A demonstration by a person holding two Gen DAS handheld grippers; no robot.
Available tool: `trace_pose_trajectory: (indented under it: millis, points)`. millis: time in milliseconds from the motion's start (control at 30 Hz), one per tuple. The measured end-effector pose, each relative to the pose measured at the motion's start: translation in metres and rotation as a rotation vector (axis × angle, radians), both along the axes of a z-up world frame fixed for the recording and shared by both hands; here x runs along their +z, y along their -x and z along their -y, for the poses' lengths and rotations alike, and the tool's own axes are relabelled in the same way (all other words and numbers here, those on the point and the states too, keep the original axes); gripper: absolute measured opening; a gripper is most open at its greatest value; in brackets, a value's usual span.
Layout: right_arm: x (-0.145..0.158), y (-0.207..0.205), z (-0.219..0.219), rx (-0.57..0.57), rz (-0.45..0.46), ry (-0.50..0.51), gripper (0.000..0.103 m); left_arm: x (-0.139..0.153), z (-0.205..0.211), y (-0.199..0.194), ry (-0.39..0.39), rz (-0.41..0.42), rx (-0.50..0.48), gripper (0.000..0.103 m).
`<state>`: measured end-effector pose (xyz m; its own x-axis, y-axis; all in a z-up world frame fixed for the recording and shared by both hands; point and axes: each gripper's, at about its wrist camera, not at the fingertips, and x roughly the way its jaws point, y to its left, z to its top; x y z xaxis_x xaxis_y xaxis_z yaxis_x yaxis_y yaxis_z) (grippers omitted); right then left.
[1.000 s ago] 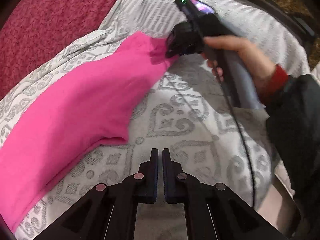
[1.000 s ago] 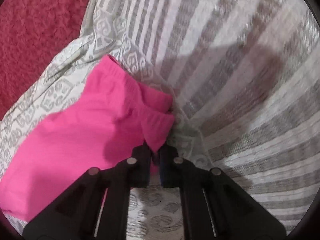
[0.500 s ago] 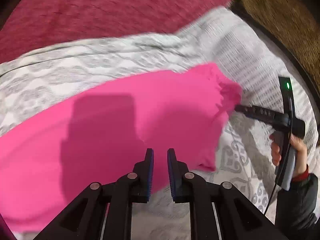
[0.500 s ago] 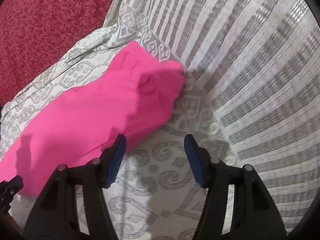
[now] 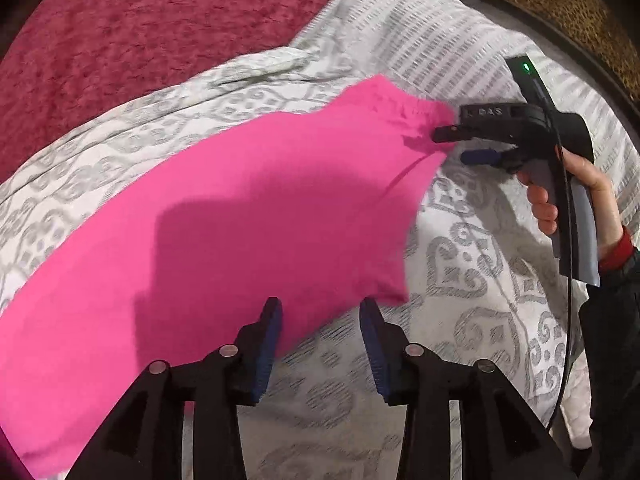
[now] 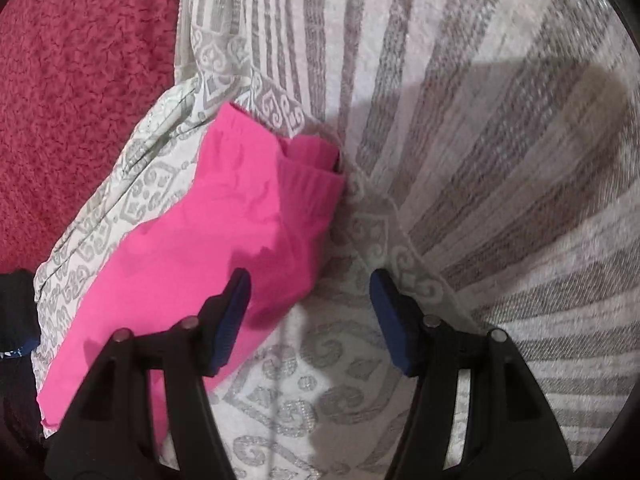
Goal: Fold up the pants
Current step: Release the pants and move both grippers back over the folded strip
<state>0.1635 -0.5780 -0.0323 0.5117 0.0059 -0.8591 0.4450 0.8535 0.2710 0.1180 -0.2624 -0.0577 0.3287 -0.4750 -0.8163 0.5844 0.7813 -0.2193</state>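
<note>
Your left tool (image 5: 320,312) hangs over the near edge of the pink pants (image 5: 224,224), jaws parted and just widened further, blue pads showing. The hem of the cloth lies under the gap, but neither pad presses on it: nothing held.

Your right tool (image 6: 310,284) stands with its jaws spread wide, having just opened. Its left pad sits above the pants' edge, its right pad above bare blanket. No grip here either. In the left wrist view the same tool (image 5: 452,146) points at the waistband end (image 5: 404,108), its fingertips just beside the gathered cloth, jaws apart. Your hand (image 5: 576,196) wraps the grey handle; a red cuff and a dark sleeve (image 5: 616,344) follow behind it, and a black cable (image 5: 566,280) trails down from the handle.

The pants lie flat in a long band on the grey-and-white patterned blanket (image 5: 480,280), running from the lower left up to the right tool. The elastic waistband (image 6: 308,172) is bunched and slightly folded on itself at the far end.

The blanket changes to grey stripes (image 6: 500,180) farther out, with a crease where the pattern meets the stripes. A dark red textured cover (image 5: 160,40) shows beyond the blanket's far edge. A shadow of the left tool falls across the middle of the pants.
</note>
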Motion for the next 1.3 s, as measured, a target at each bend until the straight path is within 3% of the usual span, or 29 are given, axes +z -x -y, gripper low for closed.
trace_pose_trajectory:
  millis: [100, 167, 333, 567, 633, 767, 900, 1033, 1200, 1267, 1300]
  points:
    - [0.002, 0.003, -0.001, -0.033, -0.012, 0.007, 0.063, 0.006, -0.041, 0.002, 0.008, -0.016, 0.068, 0.046]
    - [0.009, 0.01, -0.01, -0.052, -0.024, 0.075, 0.063, 0.011, -0.07, 0.004, 0.013, -0.022, 0.13, 0.048]
    - [0.033, 0.023, -0.064, 0.057, -0.033, 0.261, 0.063, 0.026, -0.194, 0.01, 0.064, -0.04, 0.437, 0.054]
    - [0.068, 0.034, -0.255, 0.583, 0.1, 0.443, 0.063, 0.032, -0.356, 0.044, 0.072, -0.044, 0.839, 0.056]
    - [0.069, 0.038, -0.313, 0.715, 0.144, 0.409, 0.063, 0.027, -0.4, 0.059, 0.092, -0.074, 0.944, 0.057]
    - [0.055, 0.039, -0.423, 0.914, 0.167, 0.249, 0.063, 0.006, -0.473, 0.084, 0.231, -0.181, 1.094, 0.057]
    - [0.035, 0.048, -0.508, 1.032, 0.155, 0.216, 0.063, -0.008, -0.507, 0.095, 0.378, -0.212, 1.121, 0.057]
    - [0.021, 0.075, -0.578, 1.176, 0.186, 0.335, 0.063, -0.009, -0.521, 0.088, 0.409, -0.179, 1.123, 0.057]
    - [0.008, 0.085, -0.615, 1.267, 0.161, 0.411, 0.063, -0.017, -0.53, 0.07, 0.466, -0.176, 1.169, 0.055]
    - [0.004, 0.084, -0.625, 1.265, 0.163, 0.431, 0.063, -0.021, -0.529, 0.059, 0.465, -0.156, 1.172, 0.042]
    - [0.002, 0.083, -0.629, 1.265, 0.171, 0.452, 0.063, -0.024, -0.529, 0.055, 0.47, -0.162, 1.168, 0.021]
